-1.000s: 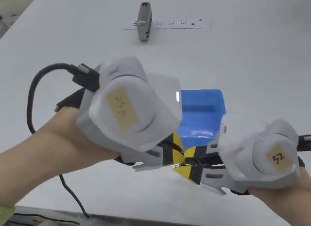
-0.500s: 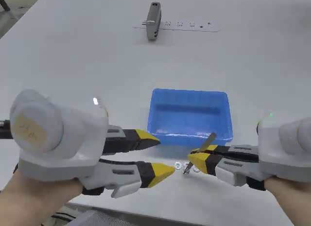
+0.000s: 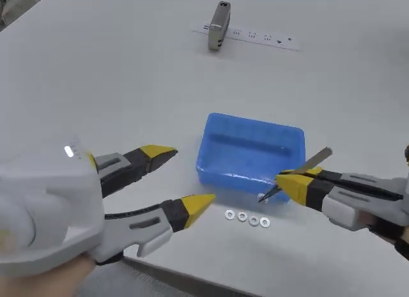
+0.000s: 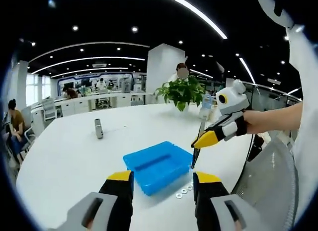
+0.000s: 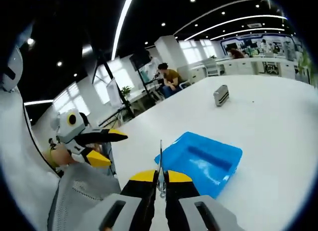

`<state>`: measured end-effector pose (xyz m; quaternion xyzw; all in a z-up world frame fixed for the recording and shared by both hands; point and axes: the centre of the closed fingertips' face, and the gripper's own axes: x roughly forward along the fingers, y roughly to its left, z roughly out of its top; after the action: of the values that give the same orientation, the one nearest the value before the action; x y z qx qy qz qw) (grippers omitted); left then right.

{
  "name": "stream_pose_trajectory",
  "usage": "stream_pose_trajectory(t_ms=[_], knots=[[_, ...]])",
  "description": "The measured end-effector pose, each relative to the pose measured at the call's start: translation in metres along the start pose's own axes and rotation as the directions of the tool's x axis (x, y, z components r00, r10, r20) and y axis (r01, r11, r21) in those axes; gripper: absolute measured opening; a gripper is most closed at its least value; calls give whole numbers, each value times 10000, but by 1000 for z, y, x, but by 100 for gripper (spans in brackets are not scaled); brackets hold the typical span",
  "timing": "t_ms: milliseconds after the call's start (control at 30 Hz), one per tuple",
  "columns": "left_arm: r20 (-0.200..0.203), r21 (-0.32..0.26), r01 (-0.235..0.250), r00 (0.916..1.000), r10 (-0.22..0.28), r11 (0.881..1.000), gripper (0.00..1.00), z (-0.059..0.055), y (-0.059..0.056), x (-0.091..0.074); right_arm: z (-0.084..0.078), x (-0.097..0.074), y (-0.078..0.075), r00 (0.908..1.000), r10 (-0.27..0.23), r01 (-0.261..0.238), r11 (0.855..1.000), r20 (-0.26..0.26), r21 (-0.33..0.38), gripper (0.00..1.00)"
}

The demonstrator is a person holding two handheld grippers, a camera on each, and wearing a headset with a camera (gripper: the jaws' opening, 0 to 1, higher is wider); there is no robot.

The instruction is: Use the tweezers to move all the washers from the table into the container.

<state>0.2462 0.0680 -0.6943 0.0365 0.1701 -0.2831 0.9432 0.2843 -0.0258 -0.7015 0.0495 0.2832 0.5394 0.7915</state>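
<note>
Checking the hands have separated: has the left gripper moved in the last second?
Yes. The left gripper swung left: it overlapped the left side of the blue container in the head view, and now sits clear of it.

Container [image 3: 238, 177]: shallow blue rectangular tray, open top, sitting flat on the white table.
Washers [image 3: 241, 216]: four small silvery rings, lying flat in a short row just before the tray's near wall.
Tweezers [image 3: 318, 159]: thin metal, pinched in the right gripper [image 3: 287, 181], slanted, tips pointing down near the row's right end.
</note>
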Motion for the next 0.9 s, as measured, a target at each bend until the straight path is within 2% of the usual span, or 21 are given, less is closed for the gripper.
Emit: stream_pose_trajectory(t_ms=[100, 133, 200, 233, 300, 400, 467, 600, 900], knots=[[231, -112, -298, 9993, 301, 9995, 54, 2, 6, -1, 14, -2, -13, 9986, -503, 509, 9977, 148, -439, 2], [276, -101, -437, 9987, 440, 9990, 57, 3, 8, -2, 18, -2, -21, 9967, -788, 797, 9957, 214, -470, 2], [351, -73, -640, 9973, 642, 9979, 61, 3, 12, -3, 21, -1, -29, 9943, -1035, 1046, 9934, 263, -462, 2], [359, -59, -725, 9967, 726, 9974, 63, 3, 13, -3, 23, 0, -39, 9899, -1388, 1399, 9895, 305, -374, 2], [376, 95, -853, 9957, 849, 9963, 68, 3, 15, -3, 22, 3, -50, 9855, -1682, 1689, 9849, 210, -384, 2], [316, 160, -816, 9962, 811, 9965, 73, 2, 14, -2, 14, 10, -66, 9771, -2120, 2103, 9755, -209, -644, 2], [326, 46, -666, 9973, 664, 9978, 76, 1, 12, 0, 9, 15, -72, 9741, -2237, 2209, 9723, -315, -763, 2], [289, -92, -737, 9968, 739, 9972, 83, -1, 14, 0, -1, 23, -82, 9690, -2415, 2357, 9670, -530, -966, 3], [452, -306, -1041, 9934, 1055, 9941, 92, 1, 21, -1, -13, 37, -88, 9649, -2530, 2409, 9593, -698, -1474, 3]])
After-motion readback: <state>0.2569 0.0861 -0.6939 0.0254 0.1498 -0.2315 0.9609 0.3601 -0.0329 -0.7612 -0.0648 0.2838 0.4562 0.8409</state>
